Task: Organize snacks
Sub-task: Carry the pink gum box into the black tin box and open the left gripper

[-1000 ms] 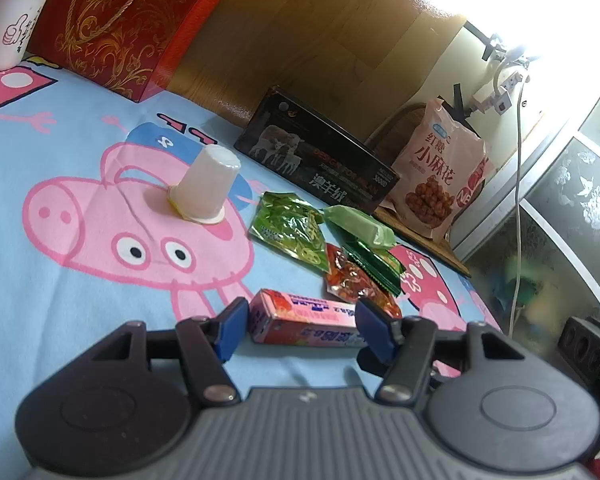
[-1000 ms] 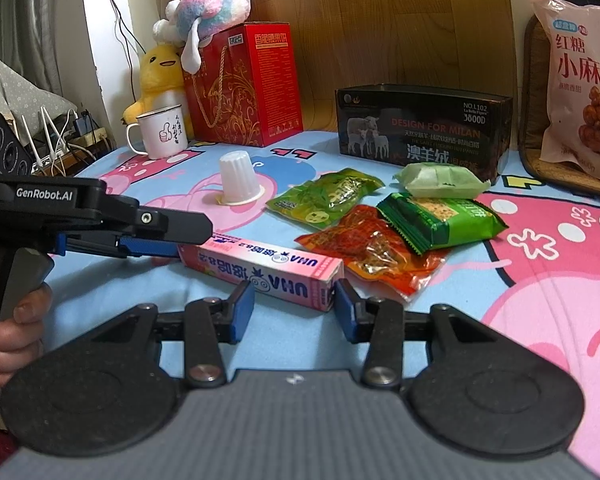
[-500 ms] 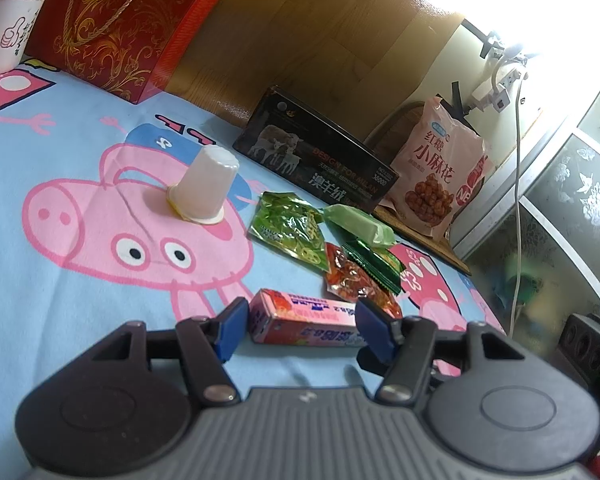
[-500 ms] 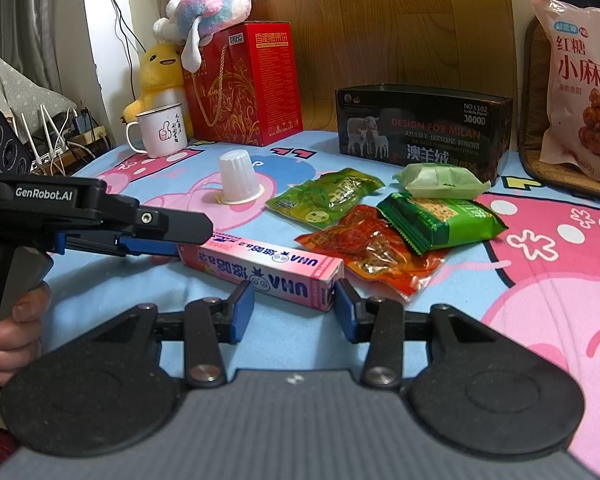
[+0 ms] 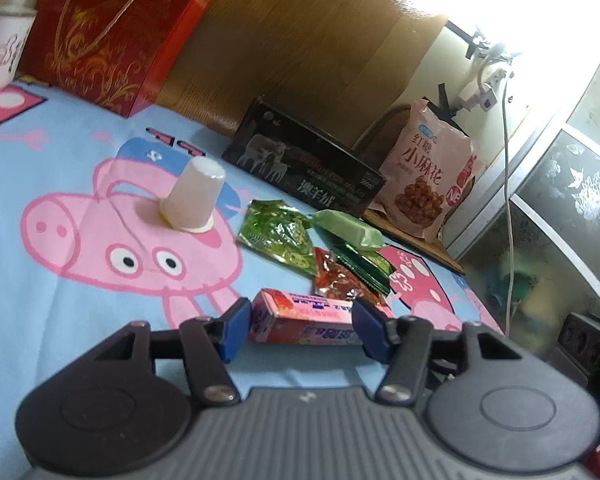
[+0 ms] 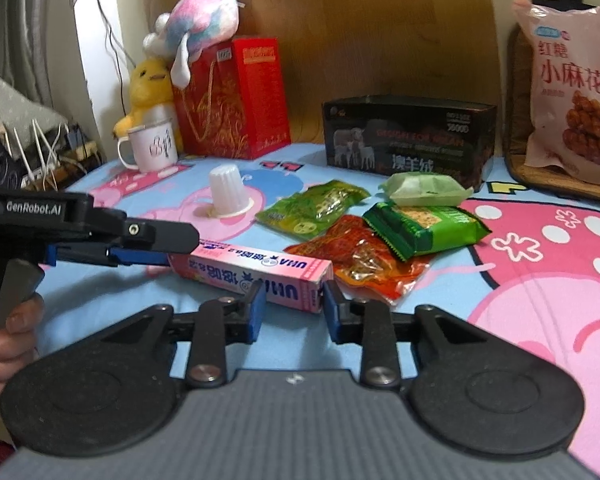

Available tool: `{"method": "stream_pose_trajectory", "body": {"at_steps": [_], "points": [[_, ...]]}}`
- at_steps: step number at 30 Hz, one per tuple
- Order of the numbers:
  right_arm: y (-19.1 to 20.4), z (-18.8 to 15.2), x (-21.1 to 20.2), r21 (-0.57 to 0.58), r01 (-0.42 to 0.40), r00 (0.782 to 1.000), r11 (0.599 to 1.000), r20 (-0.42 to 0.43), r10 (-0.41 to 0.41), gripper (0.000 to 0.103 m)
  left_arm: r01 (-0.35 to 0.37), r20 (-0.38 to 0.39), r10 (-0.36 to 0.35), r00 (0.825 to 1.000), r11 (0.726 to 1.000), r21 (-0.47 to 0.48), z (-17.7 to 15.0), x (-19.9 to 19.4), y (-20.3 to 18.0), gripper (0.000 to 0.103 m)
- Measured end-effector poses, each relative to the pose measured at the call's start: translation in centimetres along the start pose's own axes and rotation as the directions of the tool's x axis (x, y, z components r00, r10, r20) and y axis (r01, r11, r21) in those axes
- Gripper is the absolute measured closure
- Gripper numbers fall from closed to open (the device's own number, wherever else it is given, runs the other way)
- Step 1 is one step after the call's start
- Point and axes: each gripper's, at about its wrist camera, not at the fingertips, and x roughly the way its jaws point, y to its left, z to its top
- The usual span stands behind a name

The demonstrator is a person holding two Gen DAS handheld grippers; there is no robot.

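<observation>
The pink candy box [image 6: 256,274] lies flat on the cartoon-print bedsheet [image 6: 540,264], toward the near edge of the bed, in front of the loose cluster of snack packets. Its long axis runs crosswise to the right claw [image 6: 293,307]: one short end points at that claw, the other at the left claw [image 6: 140,256], which comes in from the left edge.

In the right wrist view, the right claw's blue pads [image 6: 256,312] stand apart on either side of the box's nearer end. They look close to its faces, but whether they press on it cannot be told; the jaws read as open around it. By that view, the right claw is the nearer to a hold.

The left wrist view shows what the other hides: the left claw [image 5: 298,330] is open wide, and the candy box [image 5: 304,318] lies across its mouth, long axis spanning the gap between the pads [image 5: 234,328]. The box sits just beyond them, so the jaws bracket its length rather than its width. A squeeze there would, I judge, catch it end to end.

Only the right wrist view shows the left claw from the side, low over the sheet and beside the box's far end; contact there is unclear.
</observation>
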Motion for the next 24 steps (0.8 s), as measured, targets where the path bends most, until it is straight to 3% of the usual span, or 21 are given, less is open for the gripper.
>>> {"method": "stream_pose_trajectory", "body": {"at_steps": [6, 12, 16, 24], "points": [[-0.4, 0.9, -1.1, 0.007, 0.012, 0.999, 1.0, 0.049, -0.012, 0.069, 0.024, 0.004, -0.024, 1.0, 1.0, -0.01, 1.4, -0.1, -1.0, 0.048], [-1.6, 4.7, -0.9, -0.014, 0.045, 0.989, 0.999, 0.141, -0.043, 0.069, 0.014, 0.049, -0.018, 0.999, 0.996, 0.09, 7.1, 1.9, -4.1, 0.048], [-3.7, 8.3, 0.6, -0.006, 0.073, 0.976, 0.997, 0.207, -0.07, 0.069, -0.007, 0.087, -0.008, 0.996, 0.987, 0.161, 11.7, 4.8, -6.1, 0.048], [-9.3, 13.3, 6.4, 0.068, 0.125, 0.969, 0.99, 0.204, -0.136, 0.069, -0.065, 0.038, 0.059, 0.997, 0.984, 0.165, 18.5, 14.0, -5.9, 0.047]]}}
